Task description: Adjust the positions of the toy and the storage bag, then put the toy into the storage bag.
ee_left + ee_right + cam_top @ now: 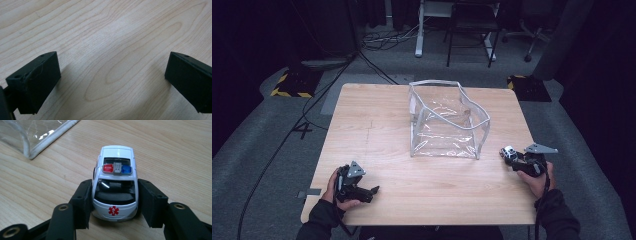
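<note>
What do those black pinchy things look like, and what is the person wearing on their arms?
Each gripper, the left gripper and the right gripper, is black, with two blocky black jaws that have little round screw holes. A grey three-cornered plate sits on top of each. A dark cable trails from the right one. The person wears dark long sleeves.
</note>
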The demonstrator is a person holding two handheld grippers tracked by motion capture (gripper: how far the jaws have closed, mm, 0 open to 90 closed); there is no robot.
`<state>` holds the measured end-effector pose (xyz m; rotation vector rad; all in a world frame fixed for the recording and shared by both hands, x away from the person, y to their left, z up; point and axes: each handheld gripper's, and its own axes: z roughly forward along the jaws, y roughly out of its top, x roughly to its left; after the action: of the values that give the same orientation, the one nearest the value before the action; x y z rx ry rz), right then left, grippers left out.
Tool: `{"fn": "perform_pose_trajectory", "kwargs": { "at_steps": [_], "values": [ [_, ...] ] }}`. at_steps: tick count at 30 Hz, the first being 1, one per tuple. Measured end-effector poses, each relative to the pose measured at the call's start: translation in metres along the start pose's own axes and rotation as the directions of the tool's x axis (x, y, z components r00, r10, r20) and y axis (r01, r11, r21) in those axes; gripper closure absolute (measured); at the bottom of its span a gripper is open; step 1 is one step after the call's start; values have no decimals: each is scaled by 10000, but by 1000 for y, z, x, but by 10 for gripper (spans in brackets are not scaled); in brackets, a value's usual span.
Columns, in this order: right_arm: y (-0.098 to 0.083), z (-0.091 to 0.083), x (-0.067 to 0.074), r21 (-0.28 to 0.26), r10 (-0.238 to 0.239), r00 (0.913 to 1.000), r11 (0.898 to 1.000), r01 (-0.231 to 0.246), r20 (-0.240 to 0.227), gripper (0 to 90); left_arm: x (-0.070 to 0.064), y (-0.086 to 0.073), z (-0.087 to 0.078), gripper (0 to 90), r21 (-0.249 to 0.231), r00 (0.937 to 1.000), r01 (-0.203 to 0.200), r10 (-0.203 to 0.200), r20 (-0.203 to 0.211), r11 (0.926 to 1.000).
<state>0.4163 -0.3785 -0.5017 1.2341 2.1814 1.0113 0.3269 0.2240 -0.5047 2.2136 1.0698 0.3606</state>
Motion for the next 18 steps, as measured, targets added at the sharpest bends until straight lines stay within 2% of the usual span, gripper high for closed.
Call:
{"fn": "perform_pose_trajectory", "kwargs": {
  "at_steps": [12, 15, 17, 18],
  "values": [
    [0, 0, 0, 1, -26, 10000, 10000, 26, -27, 486, 0, 0, 0, 6, 9, 10000, 18, -18, -18, 10000],
    [0, -1, 1, -7, -60, 10000, 10000, 60, -76, 487, 0, 0, -1, 6, 19, 9999, -7, 7, -160, 10000],
    [-1, -2, 1, 1, -134, 9998, 9999, 134, -114, 487, 0, 0, 0, 5, 0, 10000, -6, 6, -41, 10000],
    [-1, -2, 1, -11, -234, 9997, 9997, 234, -75, 487, 0, 0, 0, 5, 55, 9999, 119, -119, 20, 9999]
  ]
}}
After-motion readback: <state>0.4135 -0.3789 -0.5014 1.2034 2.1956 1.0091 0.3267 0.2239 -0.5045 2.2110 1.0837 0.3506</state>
